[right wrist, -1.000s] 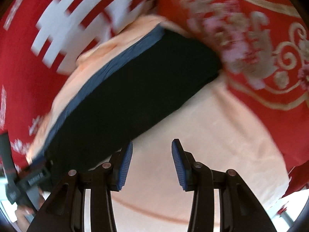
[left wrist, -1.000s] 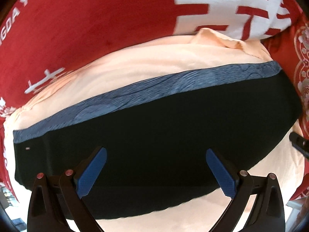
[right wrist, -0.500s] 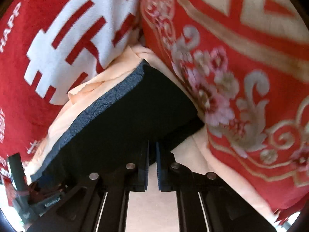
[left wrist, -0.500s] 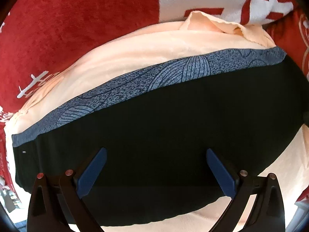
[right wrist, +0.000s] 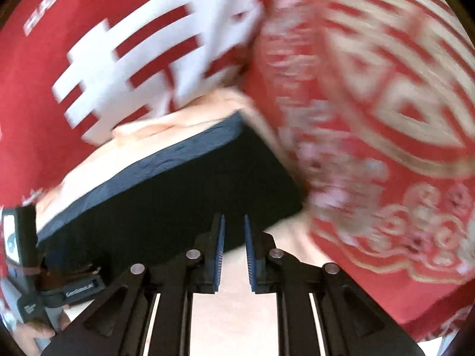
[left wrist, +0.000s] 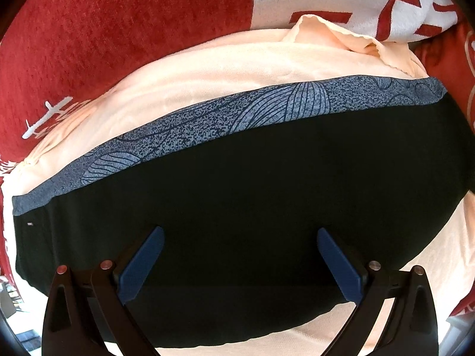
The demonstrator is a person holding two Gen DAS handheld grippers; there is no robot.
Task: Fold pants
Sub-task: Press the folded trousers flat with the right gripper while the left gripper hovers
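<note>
The black pants lie folded flat on a peach cloth, with a blue-grey patterned band along their far edge. My left gripper is open and empty, its blue pads spread wide just above the black fabric. In the right wrist view the pants show as a dark slab. My right gripper is nearly shut with a narrow gap, over the pants' near right edge; I cannot tell whether it touches the fabric.
A red blanket with white characters lies behind the peach cloth. A red and gold patterned cushion stands to the right. The other gripper's body and the hand holding it show at the lower left of the right wrist view.
My right gripper closed from half open to nearly shut and moved forward to the pants' right edge. My left gripper stayed open and eased closer over the pants.
</note>
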